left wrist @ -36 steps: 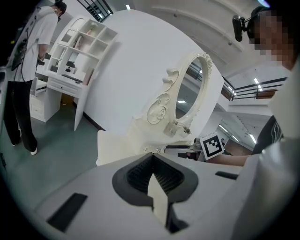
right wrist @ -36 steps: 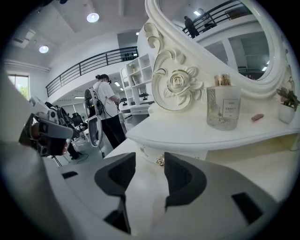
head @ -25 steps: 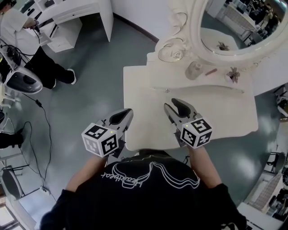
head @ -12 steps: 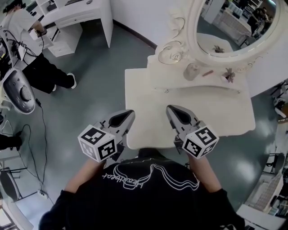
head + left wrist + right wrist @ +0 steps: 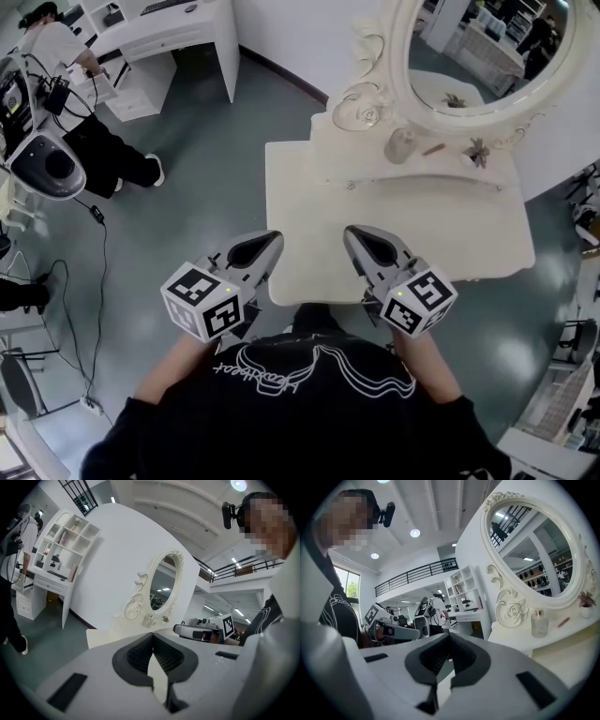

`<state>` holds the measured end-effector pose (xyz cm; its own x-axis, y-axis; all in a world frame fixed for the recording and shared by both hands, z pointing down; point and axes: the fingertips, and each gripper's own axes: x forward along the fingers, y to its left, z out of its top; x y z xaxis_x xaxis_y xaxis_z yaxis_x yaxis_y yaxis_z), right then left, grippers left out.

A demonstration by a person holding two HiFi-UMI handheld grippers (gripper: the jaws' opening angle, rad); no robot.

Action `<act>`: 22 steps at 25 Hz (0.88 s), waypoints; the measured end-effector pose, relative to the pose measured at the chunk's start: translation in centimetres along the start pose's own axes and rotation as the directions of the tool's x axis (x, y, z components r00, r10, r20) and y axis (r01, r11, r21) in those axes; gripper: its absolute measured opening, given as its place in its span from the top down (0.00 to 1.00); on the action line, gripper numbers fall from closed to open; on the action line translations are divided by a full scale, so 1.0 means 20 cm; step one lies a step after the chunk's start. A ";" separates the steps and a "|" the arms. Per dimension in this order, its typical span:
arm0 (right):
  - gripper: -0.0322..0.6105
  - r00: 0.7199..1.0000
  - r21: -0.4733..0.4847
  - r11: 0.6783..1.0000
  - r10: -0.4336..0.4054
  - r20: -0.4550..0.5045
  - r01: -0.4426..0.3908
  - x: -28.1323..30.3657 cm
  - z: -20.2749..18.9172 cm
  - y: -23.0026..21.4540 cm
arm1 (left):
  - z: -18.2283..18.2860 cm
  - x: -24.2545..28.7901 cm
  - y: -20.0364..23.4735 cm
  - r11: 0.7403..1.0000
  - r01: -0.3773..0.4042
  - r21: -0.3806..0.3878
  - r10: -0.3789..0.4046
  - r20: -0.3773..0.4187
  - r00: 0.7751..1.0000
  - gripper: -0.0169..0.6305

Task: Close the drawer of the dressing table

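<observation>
"So what has just changed at the dressing table?"

"Seen from above, the right gripper (image 5: 359, 239) has clamped shut with nothing between its jaws. A second ago they stood apart. The left gripper (image 5: 262, 242) is likewise clenched and empty. Both hover over the near edge of the cream worktop (image 5: 431, 234), close to the person's chest."

"And the drawer?"

"The drawer (image 5: 412, 181) sits at the back of the worktop, under the raised shelf (image 5: 328, 150), with its small knob (image 5: 352, 186) showing. Its front looks flush, so the closing seems done, though the steep angle leaves some doubt. Both grippers are well apart from it."

"Anything around, or in the way?"

"Nothing lies between the grippers and the drawer. On the shelf stand a glass bottle (image 5: 401, 145), a pinkish stick (image 5: 436, 148) and a small dried flower (image 5: 480, 150), below an oval mirror (image 5: 487, 47). Far left, another person (image 5: 84, 122) works at a white desk (image 5: 178, 28)."
</observation>
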<state>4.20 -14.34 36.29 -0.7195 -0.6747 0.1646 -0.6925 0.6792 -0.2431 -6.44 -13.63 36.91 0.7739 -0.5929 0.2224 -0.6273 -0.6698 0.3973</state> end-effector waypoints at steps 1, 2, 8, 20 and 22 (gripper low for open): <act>0.95 1.000 0.002 1.000 0.001 0.001 -0.001 0.00 0.00 0.01 | 0.00 -0.01 0.00 1.000 -0.003 0.001 0.003 0.000 1.000 0.97; 0.95 1.000 0.004 1.000 0.001 0.001 -0.001 0.00 -0.01 0.01 | 0.00 -0.01 0.00 1.000 -0.006 0.003 0.006 0.000 1.000 0.97; 0.95 1.000 0.000 1.000 0.006 -0.003 -0.006 0.00 -0.02 0.05 | -0.01 -0.06 0.00 1.000 -0.016 0.010 0.016 0.007 1.000 0.97; 0.95 1.000 0.026 1.000 -0.004 -0.011 0.004 -0.02 -0.08 0.05 | -0.08 -0.07 -0.01 1.000 -0.016 -0.012 0.016 -0.011 1.000 0.97; 0.95 1.000 0.032 0.999 -0.007 -0.013 0.008 -0.02 -0.09 0.05 | -0.09 -0.08 -0.01 1.000 -0.018 -0.014 0.017 -0.013 1.000 0.97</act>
<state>3.68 -12.78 37.76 -0.7149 -0.6760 0.1785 -0.6961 0.6641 -0.2727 -7.35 -11.85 38.06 0.7640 -0.5984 0.2411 -0.6395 -0.6532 0.4054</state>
